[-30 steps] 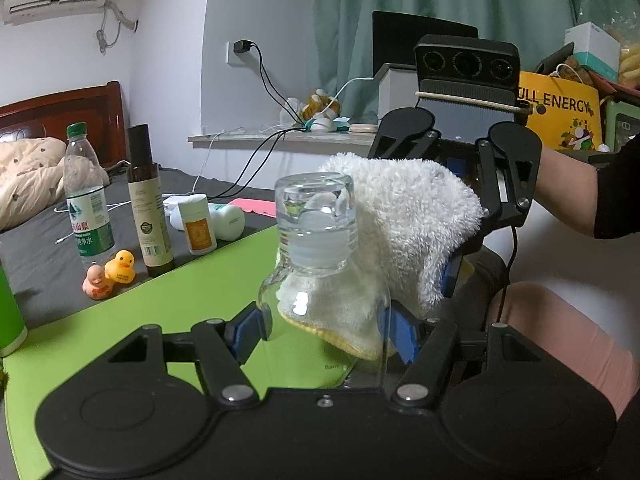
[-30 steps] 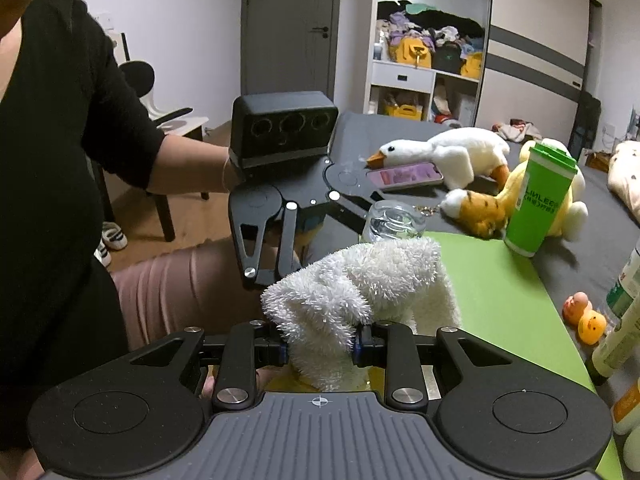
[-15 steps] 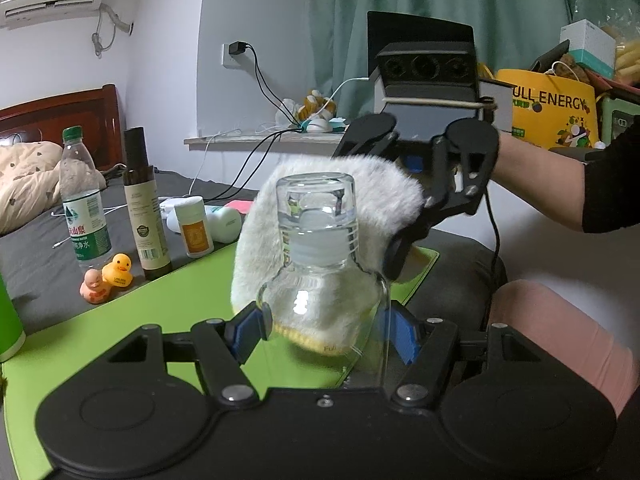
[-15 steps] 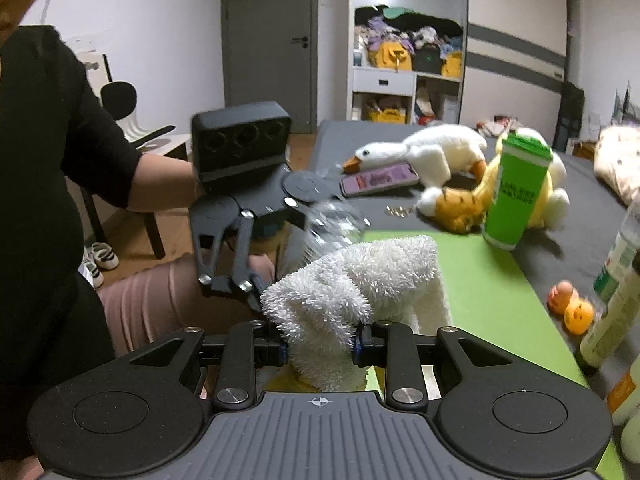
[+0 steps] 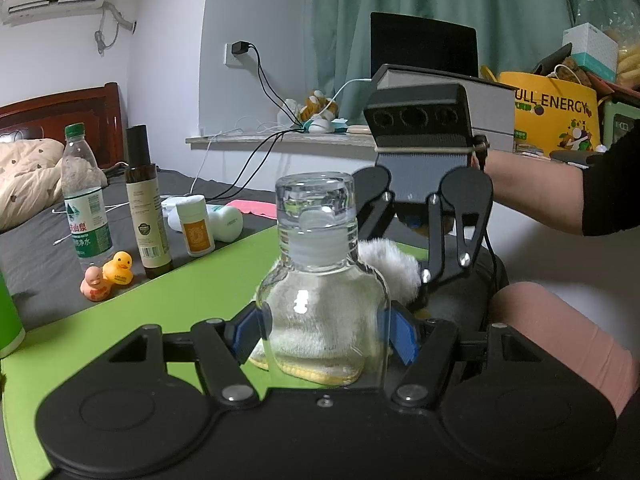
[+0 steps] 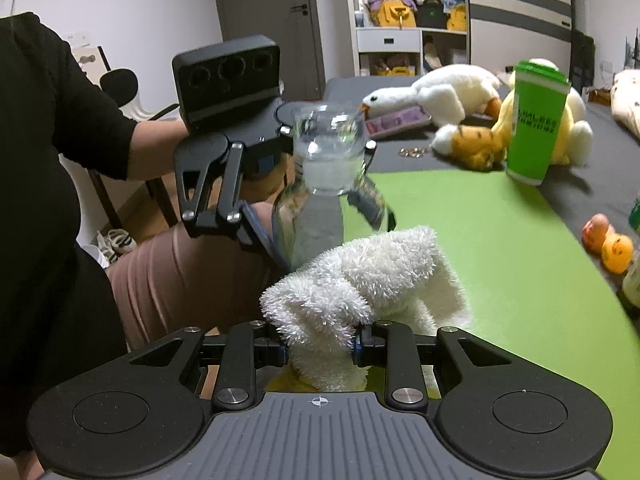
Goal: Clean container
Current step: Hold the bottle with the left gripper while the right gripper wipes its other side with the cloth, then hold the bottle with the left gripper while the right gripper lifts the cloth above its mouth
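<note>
A: Glass, clear and smooth. The bottle (image 5: pixel 324 280) sits upright between the blue pads (image 5: pixel 402 340) of the left gripper (image 5: pixel 325 338), jaws closed partway onto its wide lower body. Slip risk, I judge: smooth wall, narrow pad contact, and any sideways push from the cloth could twist it out of the grip.

B: Right gripper (image 6: pixel 320 350)?

A: Jaws pinched nearly together on a bunched white fluffy cloth (image 6: pixel 360 280). Seen from the left wrist, the cloth lies just behind and below the bottle, showing through the glass near its base. From the right wrist, the bottle is ahead and above the cloth's tip; I cannot tell whether they touch.

B: Other hazards?

A: Bottle is held off the edge of the green mat (image 6: pixel 500 264), over the person's lap (image 6: pixel 192 276). A drop there means it rolls to the floor. Also the cloth is gripped by a small fold, so a hard wipe might pull it free.

B: Condition of the bottle?

A: Rounded shoulders, threaded neck, a clear cap (image 5: pixel 316 196) over the top. Bright glints on the shoulder. No obvious smears from here, though the right view is blurred, so cleanliness cannot be judged. How far along the wiping is cannot be told either.
</note>
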{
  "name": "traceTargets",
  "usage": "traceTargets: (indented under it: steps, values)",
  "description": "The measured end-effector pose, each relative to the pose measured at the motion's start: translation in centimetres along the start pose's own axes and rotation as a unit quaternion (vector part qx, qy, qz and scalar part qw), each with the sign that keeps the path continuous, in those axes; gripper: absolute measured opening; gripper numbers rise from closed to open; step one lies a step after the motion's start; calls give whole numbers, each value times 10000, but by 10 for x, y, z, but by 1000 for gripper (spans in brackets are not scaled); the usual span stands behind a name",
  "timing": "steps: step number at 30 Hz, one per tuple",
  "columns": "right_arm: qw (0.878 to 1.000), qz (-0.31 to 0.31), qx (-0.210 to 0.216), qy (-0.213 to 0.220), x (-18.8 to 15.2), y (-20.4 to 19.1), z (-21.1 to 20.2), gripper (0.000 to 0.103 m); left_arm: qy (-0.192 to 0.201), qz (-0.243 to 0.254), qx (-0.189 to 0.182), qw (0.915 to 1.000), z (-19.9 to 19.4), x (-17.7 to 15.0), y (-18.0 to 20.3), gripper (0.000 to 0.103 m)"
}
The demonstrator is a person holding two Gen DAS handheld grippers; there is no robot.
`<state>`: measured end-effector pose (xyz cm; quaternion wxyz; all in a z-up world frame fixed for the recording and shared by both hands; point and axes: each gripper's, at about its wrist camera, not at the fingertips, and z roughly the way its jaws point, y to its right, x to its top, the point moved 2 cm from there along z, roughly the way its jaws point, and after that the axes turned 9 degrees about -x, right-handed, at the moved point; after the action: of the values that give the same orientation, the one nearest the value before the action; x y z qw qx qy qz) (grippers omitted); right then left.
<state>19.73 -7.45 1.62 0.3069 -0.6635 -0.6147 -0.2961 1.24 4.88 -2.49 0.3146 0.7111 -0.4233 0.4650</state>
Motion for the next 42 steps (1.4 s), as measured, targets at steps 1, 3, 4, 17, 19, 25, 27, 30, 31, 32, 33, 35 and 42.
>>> traceTargets:
  steps: [1,3,4,17,19,25,27,30,31,32,33,35,42]
  values:
    - [10000,22,-8,-25,-2,-1,3,28,6,-4,10,10000,0,0,0,64]
    - [10000,65,-3,-59,-6,-2,6,28,16,-6,29,10000,-1,0,0,65]
    - [9999,98,-8,-69,-8,-2,8,28,20,-8,38,10000,-1,0,0,64]
    - [9997,224,-41,11,-20,-37,13,28,66,-108,217,9997,0,0,3,65]
    - [9997,229,-68,48,-21,-43,13,28,75,-126,273,9995,0,0,4,65]
    - [9971,479,-255,540,-25,-56,-5,28,126,-196,539,9983,1,-1,10,65]
    - [9937,617,-458,812,-28,-60,-17,28,165,-236,735,9969,3,-1,15,65]
    - [9851,806,-1013,1129,-29,-66,-34,28,223,-295,1027,9940,6,-1,22,65]
    - [9817,862,-1208,1197,-30,-67,-39,28,243,-315,1125,9929,7,-1,24,65]
    - [9777,912,-1426,1243,-31,-69,-43,28,262,-335,1222,9916,7,-1,26,65]
    - [9736,987,-1628,1261,-32,-70,-46,28,282,-355,1319,9902,8,-1,29,65]
    - [9669,1130,-1870,1317,-35,-72,-50,28,320,-394,1513,9872,10,-1,33,64]
    - [9501,1485,-2233,1596,-40,-78,-62,28,477,-580,2202,9726,25,6,27,64]
